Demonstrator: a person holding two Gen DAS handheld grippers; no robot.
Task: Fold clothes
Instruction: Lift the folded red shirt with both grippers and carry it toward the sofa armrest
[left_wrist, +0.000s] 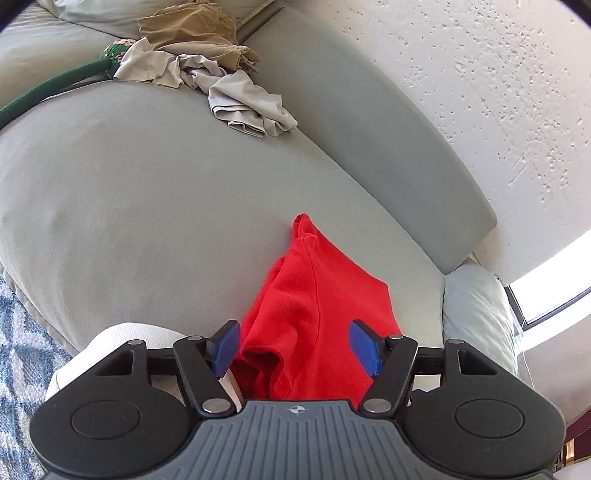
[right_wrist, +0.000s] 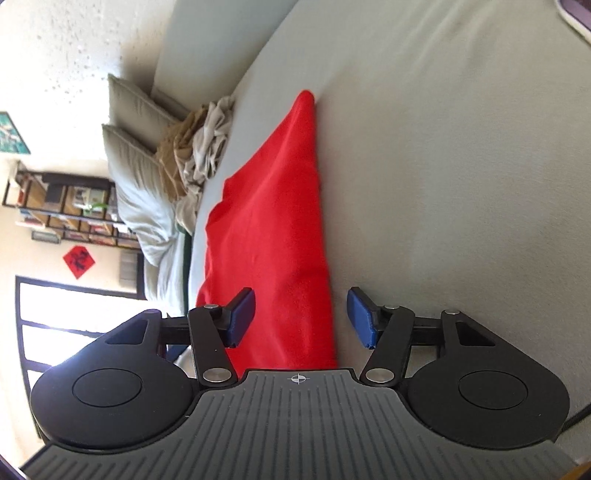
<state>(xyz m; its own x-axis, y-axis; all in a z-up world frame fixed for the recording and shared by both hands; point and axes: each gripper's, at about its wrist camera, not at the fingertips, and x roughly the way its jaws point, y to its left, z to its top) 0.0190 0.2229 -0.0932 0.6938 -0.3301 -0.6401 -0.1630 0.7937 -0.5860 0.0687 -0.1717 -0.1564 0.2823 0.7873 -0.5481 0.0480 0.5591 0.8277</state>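
A red garment (left_wrist: 314, 295) lies on the grey seat cushion (left_wrist: 147, 203) of a sofa, near the end of the seat where a padded armrest (left_wrist: 476, 310) stands. In the left wrist view the cloth narrows to a peak pointing toward the backrest (left_wrist: 369, 129), with a seam running down its middle and a rumpled fold at the near edge of the seat. In the right wrist view the same red garment (right_wrist: 273, 236) stretches as a long, flattened wedge along the seat cushion (right_wrist: 461, 184), its tip toward the far end.

The left gripper (left_wrist: 293, 345) hangs over the near part of the garment with its jaws standing apart; the blue pads (left_wrist: 364, 347) flank the cloth and do not press on it, and nothing is held. The right gripper (right_wrist: 301, 317) also has its jaws apart. Its left pad (right_wrist: 242, 317) sits over the red cloth and its right pad over bare cushion, so the garment's edge runs between them, ungripped.

At the far end of the seat a heap of crumpled clothes (left_wrist: 207, 70), tan and pale grey, lies against the backrest, well apart from the red garment. A green strap-like piece (left_wrist: 48, 88) trails from that heap toward the seat's front edge. Pale pillows (right_wrist: 136, 155) lean beyond the heap in the right wrist view.
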